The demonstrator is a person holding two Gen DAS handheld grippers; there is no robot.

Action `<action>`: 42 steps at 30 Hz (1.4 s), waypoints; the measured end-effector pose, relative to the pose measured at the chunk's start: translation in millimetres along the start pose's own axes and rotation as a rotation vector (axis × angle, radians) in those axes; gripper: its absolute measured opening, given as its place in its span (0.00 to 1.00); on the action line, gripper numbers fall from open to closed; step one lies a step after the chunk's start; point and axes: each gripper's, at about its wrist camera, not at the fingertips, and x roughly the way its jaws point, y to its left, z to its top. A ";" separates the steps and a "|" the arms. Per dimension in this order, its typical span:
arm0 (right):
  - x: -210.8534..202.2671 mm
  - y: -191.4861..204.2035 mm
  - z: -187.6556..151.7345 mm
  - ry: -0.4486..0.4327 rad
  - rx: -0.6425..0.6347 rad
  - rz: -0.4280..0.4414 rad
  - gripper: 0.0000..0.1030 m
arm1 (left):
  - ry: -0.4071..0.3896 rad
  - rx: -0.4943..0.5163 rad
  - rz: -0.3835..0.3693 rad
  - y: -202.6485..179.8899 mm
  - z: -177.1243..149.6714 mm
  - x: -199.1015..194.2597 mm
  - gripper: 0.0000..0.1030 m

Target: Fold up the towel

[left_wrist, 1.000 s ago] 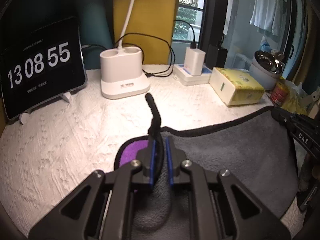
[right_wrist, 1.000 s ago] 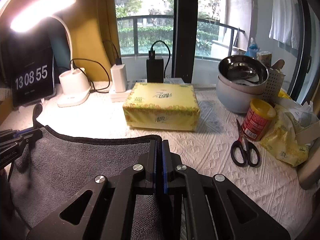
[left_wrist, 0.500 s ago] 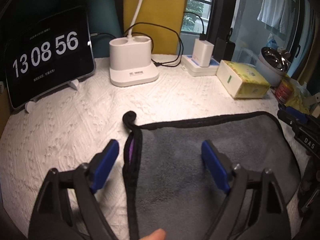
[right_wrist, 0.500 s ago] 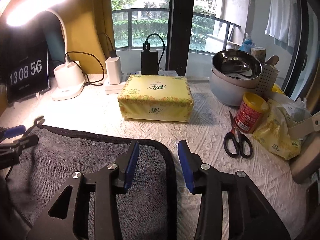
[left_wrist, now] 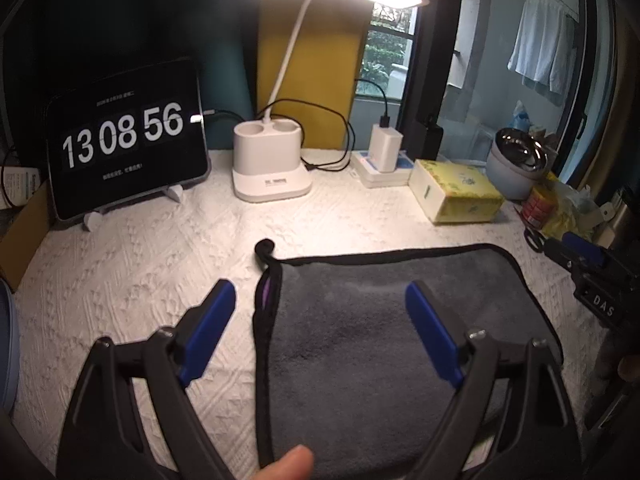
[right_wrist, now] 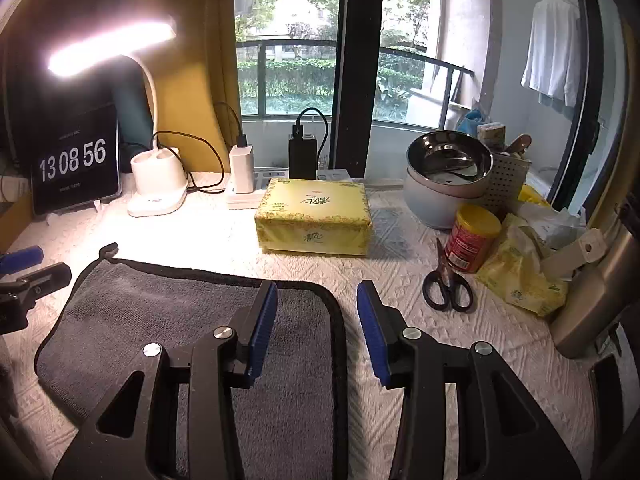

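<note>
A grey towel (left_wrist: 384, 328) with black trim lies folded flat on the white textured table cover; a purple inner layer shows at its left edge, and a black hanging loop (left_wrist: 265, 249) curls at the far left corner. My left gripper (left_wrist: 320, 320) is open and empty, held above the towel's left part. My right gripper (right_wrist: 316, 320) is open and empty, astride the towel's (right_wrist: 168, 320) right edge. Each gripper shows at the edge of the other's view.
A tablet clock (left_wrist: 124, 140), a white lamp base (left_wrist: 272, 164) with cables, a charger (left_wrist: 384, 152) and a yellow tissue box (right_wrist: 316, 216) stand along the back. Scissors (right_wrist: 448, 288), a red can (right_wrist: 472, 240), steel bowls (right_wrist: 444, 176) and bags sit at the right.
Both grippers were shut on the towel's corners one second ago; they have opened, released it and drawn up and back. The towel now lies flat.
</note>
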 end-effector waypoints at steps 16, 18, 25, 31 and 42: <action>-64.8 10.4 -19.1 -0.069 -0.026 0.006 0.43 | -0.110 -0.015 -0.029 -10.9 -24.6 -71.6 0.91; -72.4 11.4 -21.9 -0.079 -0.026 0.006 0.43 | -0.112 -0.001 -0.034 -13.7 -29.2 -77.4 0.91; -95.5 17.8 -32.4 -0.101 -0.036 0.012 0.43 | -0.130 0.021 -0.027 -20.6 -49.7 -96.7 0.91; -112.9 23.2 -41.9 -0.118 -0.045 0.021 0.43 | -0.147 0.028 -0.014 -19.9 -63.2 -110.5 0.91; -145.2 33.8 -72.1 -0.173 -0.068 0.043 0.43 | -0.200 0.028 -0.020 -20.3 -95.5 -145.8 0.92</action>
